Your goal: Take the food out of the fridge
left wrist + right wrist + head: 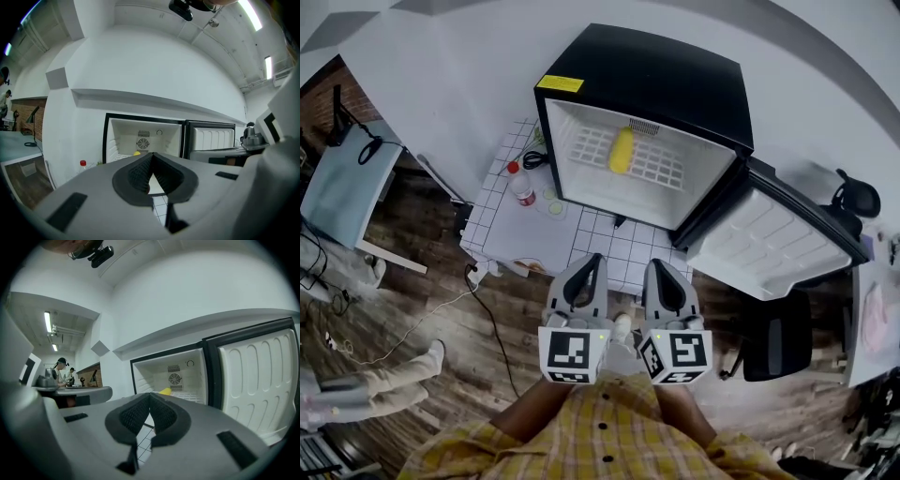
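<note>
Yellow food (621, 150) lies on the fridge rack (666, 170); a bottle (521, 187) stands on the tiled mat (581, 240).

Straight ahead at 12 o'clock of the left claw (591, 261) and right claw (658, 266), the mouth of the fridge (675, 75) gapes free above a bare tiled mat (623, 248). Its door (769, 239) hangs wide at 2 o'clock, walling that side. A bottle (521, 187) and cable (534, 159) crowd 10 o'clock.

The fridge (656, 75) is smooth white plastic inside; the floor (422, 234) is wood.

White walls (441, 75) meet a dark wood floor (394, 309) with a black chair (778, 349).
</note>
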The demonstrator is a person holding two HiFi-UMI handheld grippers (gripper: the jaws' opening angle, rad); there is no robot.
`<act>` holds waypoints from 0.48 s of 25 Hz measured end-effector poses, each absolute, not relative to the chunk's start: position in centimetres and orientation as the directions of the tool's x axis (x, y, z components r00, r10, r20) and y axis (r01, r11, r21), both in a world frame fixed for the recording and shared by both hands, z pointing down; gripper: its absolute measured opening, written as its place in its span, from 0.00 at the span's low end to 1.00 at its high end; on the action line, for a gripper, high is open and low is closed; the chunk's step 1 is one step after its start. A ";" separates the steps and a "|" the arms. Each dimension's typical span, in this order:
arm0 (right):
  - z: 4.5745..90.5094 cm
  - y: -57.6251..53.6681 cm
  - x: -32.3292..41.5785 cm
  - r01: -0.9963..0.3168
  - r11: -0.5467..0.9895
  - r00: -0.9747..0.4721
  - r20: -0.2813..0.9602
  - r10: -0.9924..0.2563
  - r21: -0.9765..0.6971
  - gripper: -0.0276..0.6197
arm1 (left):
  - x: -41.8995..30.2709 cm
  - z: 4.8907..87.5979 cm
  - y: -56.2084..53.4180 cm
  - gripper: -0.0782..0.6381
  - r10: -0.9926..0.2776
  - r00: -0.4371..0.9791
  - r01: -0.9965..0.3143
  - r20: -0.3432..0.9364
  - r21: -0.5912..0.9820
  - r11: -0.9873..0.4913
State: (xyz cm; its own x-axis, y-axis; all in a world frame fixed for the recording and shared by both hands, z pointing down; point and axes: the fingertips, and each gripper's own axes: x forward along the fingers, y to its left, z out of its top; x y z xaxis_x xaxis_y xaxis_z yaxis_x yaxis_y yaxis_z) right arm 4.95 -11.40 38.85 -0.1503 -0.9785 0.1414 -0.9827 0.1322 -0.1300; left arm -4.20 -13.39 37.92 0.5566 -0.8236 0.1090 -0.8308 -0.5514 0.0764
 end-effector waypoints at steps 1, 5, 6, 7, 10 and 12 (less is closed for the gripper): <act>38.9 -12.0 5.4 -0.982 0.134 -0.153 0.143 -0.978 -0.133 0.05 | -3.8 37.9 -14.0 0.12 -0.825 0.554 -0.832 0.110 0.073 -0.549; 39.1 -14.8 6.7 -0.977 0.152 -0.175 0.150 -0.973 -0.152 0.05 | -2.4 37.7 -16.7 0.12 -0.832 0.542 -0.840 0.118 0.067 -0.538; 39.1 -15.5 7.0 -0.975 0.157 -0.181 0.150 -0.972 -0.155 0.05 | -2.0 37.6 -17.3 0.12 -0.833 0.540 -0.842 0.119 0.067 -0.535; 39.2 -16.1 7.3 -0.974 0.162 -0.186 0.151 -0.971 -0.157 0.05 | -1.6 37.6 -17.9 0.12 -0.835 0.537 -0.844 0.121 0.066 -0.533; 39.3 -17.8 8.2 -0.971 0.174 -0.201 0.160 -0.966 -0.164 0.05 | -0.5 37.5 -19.6 0.12 -0.841 0.525 -0.851 0.129 0.062 -0.521; 39.5 -18.7 8.7 -0.968 0.183 -0.211 0.165 -0.963 -0.171 0.05 | 0.1 37.6 -20.5 0.12 -0.845 0.517 -0.856 0.134 0.060 -0.514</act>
